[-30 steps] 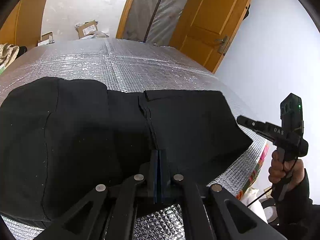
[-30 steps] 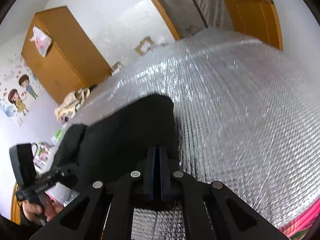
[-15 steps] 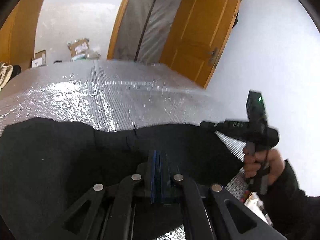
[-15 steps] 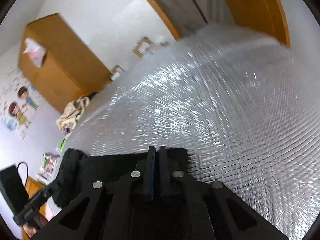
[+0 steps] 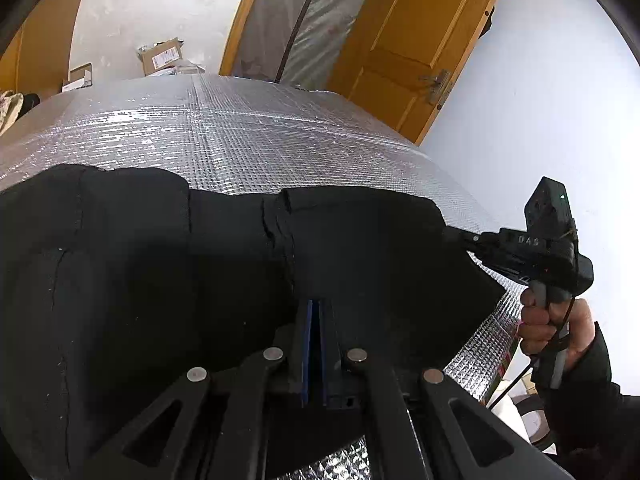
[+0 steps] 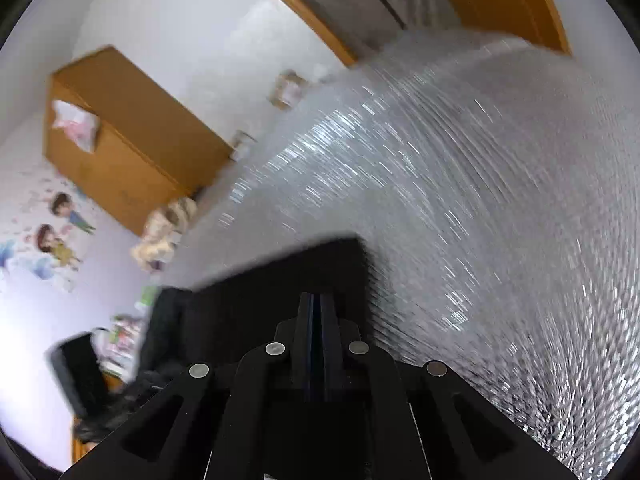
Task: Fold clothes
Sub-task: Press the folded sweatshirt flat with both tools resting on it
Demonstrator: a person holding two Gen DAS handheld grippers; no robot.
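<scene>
A black garment point(image 5: 160, 280) lies spread over the silver foil-covered table point(image 5: 240, 132). My left gripper point(image 5: 315, 306) is shut on the garment's near edge, its blue pads pressed together with cloth around them. At the right of the left wrist view, a hand point(image 5: 556, 320) holds my right gripper point(image 5: 454, 232), whose tip pinches the garment's right corner. The right wrist view is blurred. There my right gripper point(image 6: 316, 300) is shut over the black garment point(image 6: 280, 280), with bare foil point(image 6: 480, 200) beyond it.
An orange door point(image 5: 404, 40) and a foil-draped doorway stand behind the table. Cardboard boxes point(image 5: 160, 54) sit at its far end. A wooden wardrobe point(image 6: 120, 136) and a heap of pale cloth point(image 6: 164, 232) are off to the left.
My right gripper came in from beside the garment to its right corner and closed there. Its view rolled and dipped towards the cloth. The left gripper stayed shut on the near edge.
</scene>
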